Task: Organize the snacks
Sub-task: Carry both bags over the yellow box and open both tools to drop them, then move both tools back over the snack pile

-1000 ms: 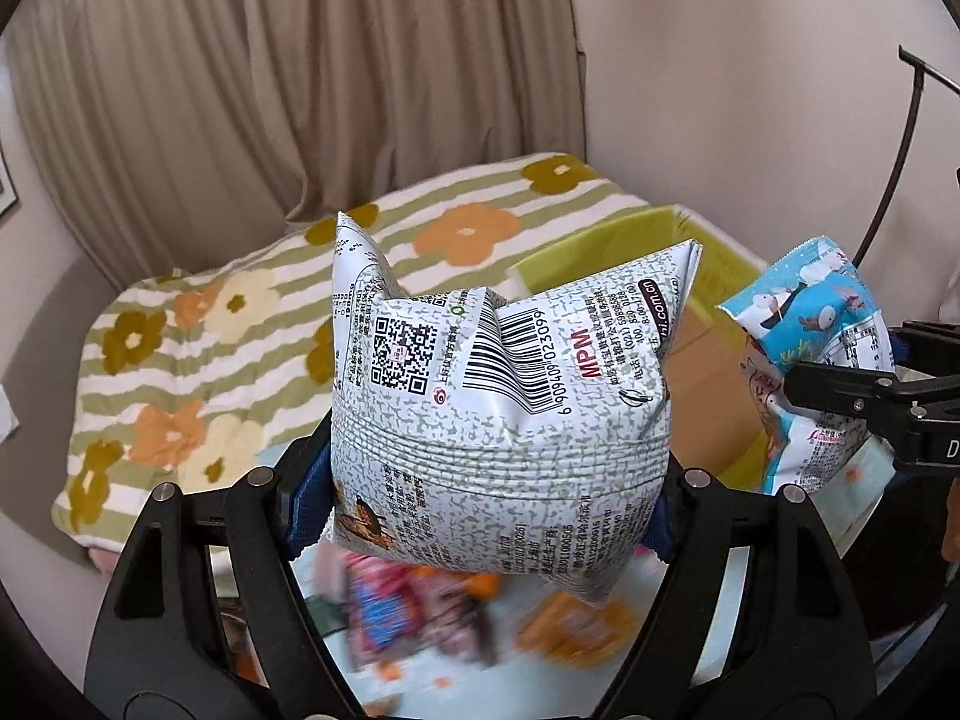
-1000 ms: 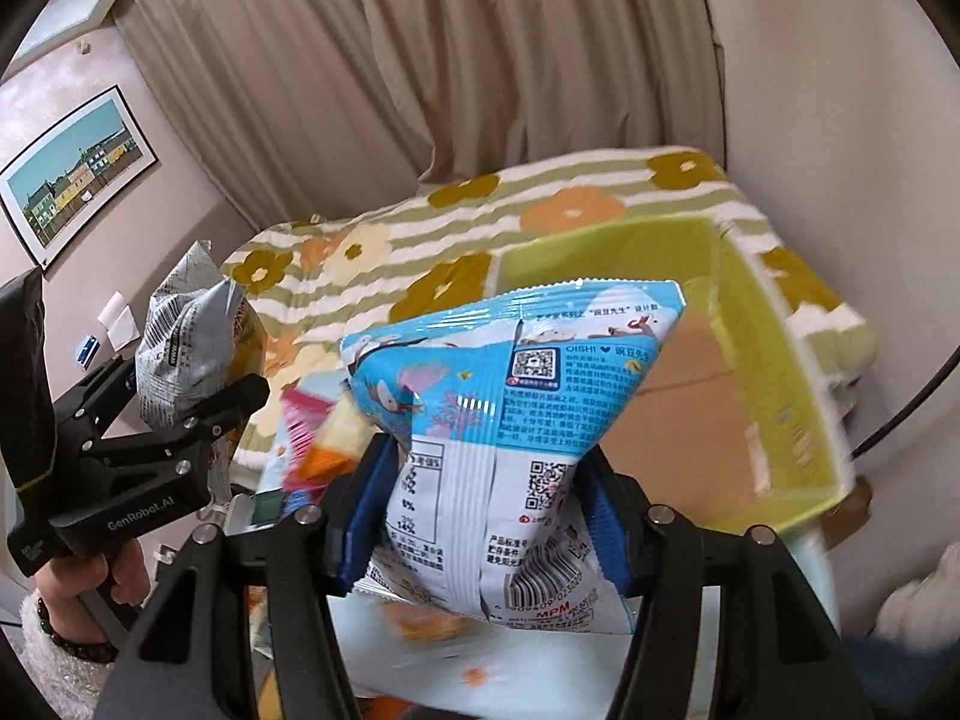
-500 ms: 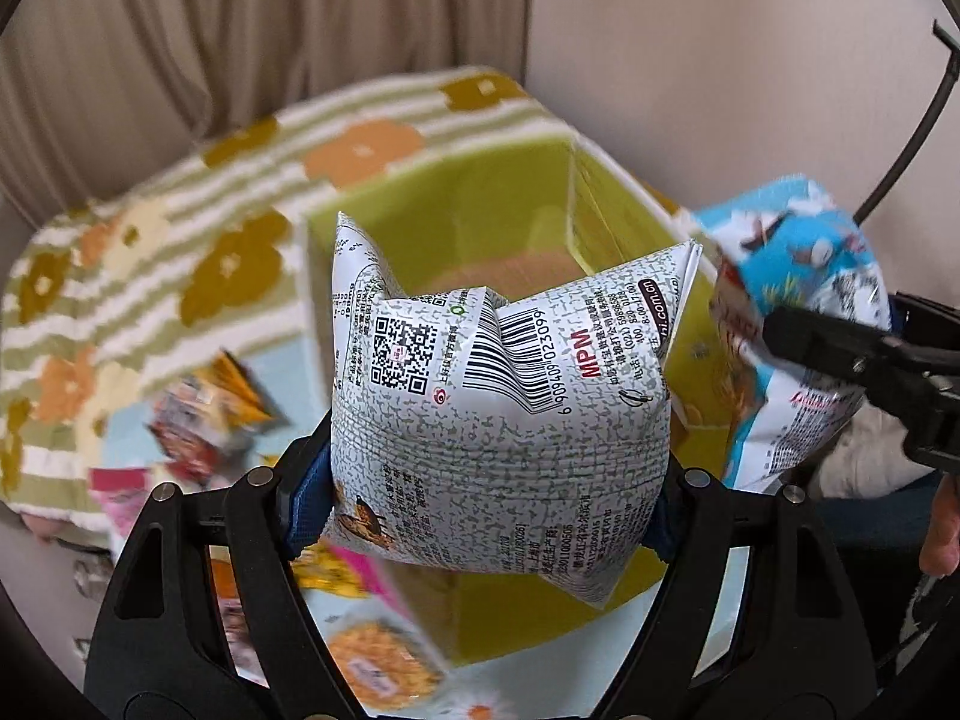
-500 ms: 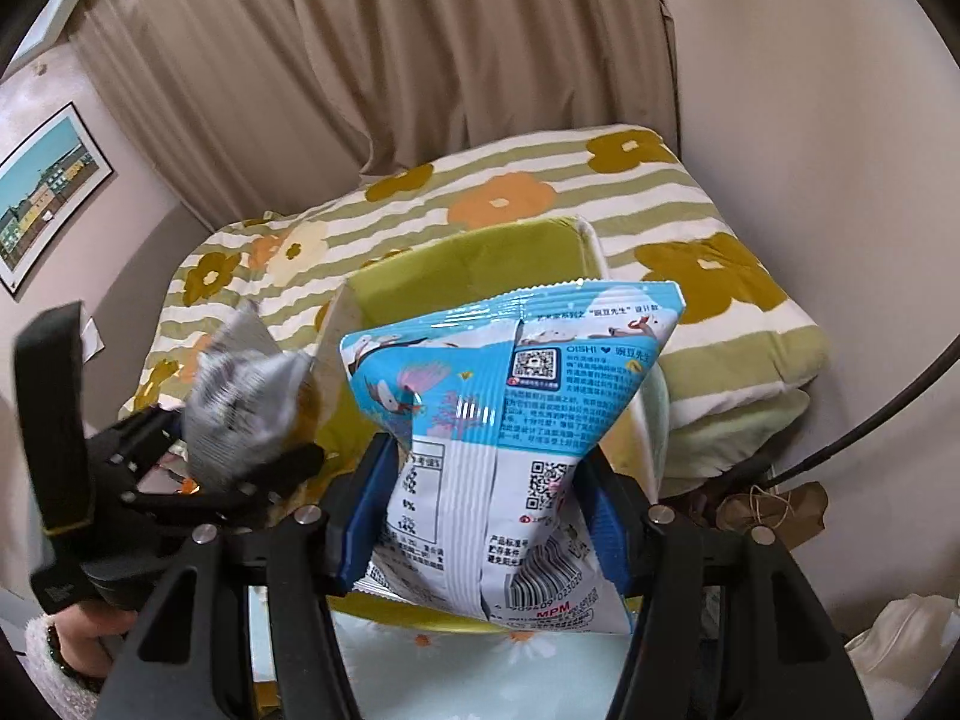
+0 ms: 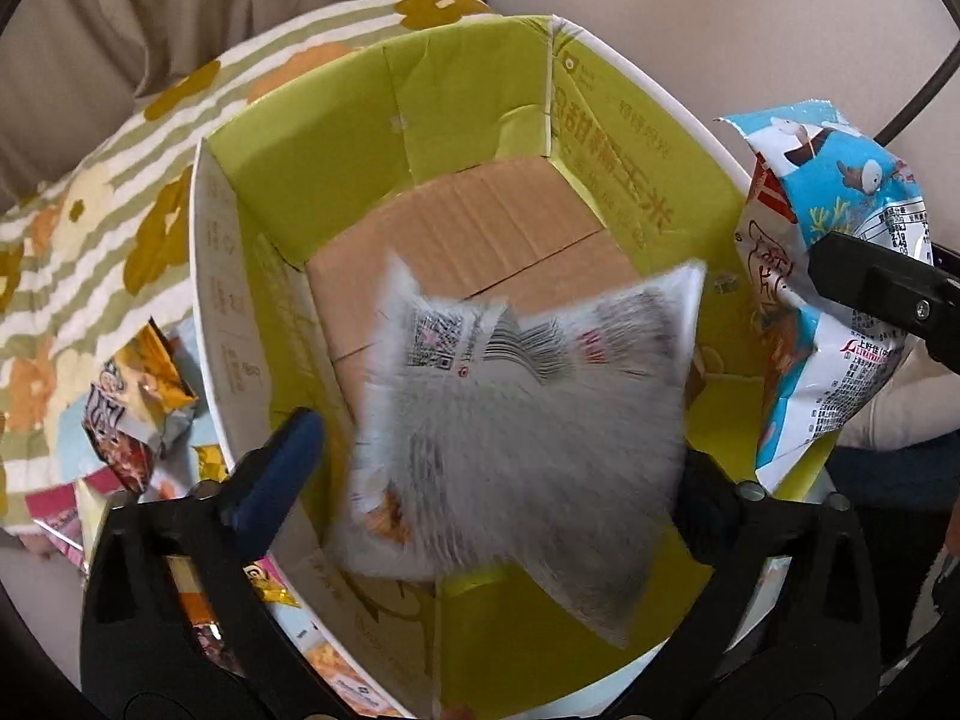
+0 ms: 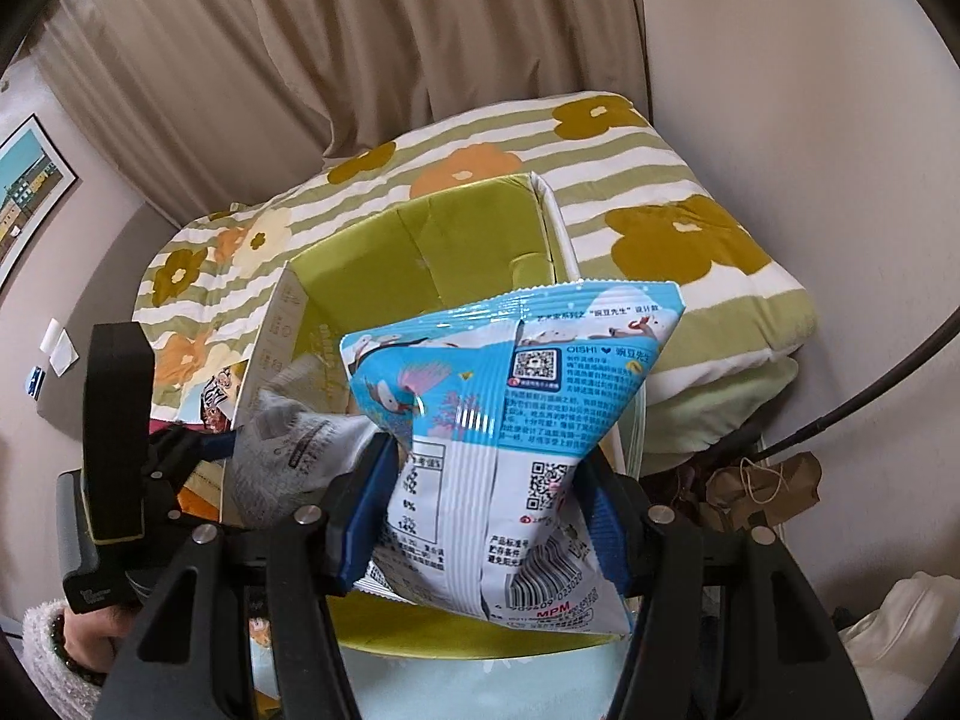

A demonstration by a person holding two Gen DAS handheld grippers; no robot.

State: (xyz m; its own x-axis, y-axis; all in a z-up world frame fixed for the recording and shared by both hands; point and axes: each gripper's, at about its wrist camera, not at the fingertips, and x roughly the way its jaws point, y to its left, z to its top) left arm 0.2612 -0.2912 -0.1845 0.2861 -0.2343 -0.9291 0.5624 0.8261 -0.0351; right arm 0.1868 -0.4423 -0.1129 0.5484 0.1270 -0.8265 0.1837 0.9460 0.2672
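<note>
The left tool (image 5: pixel 498 456) points down and forward, its two fingers spread wide. The blue pad (image 5: pixel 279 468) of its left finger stands bare, touching nothing; the right pad is mostly hidden. In the right wrist view the left tool (image 6: pixel 198 450) shows from the side at lower left, its black body tall and upright, gripped from below by a hand (image 6: pixel 90 636) in a fuzzy white cuff with a dark bead bracelet at the wrist. The right tool (image 6: pixel 492 510) sits level beside it, to its right, fingers drawn in with both blue pads (image 6: pixel 366 516) pressed against what they clamp.
</note>
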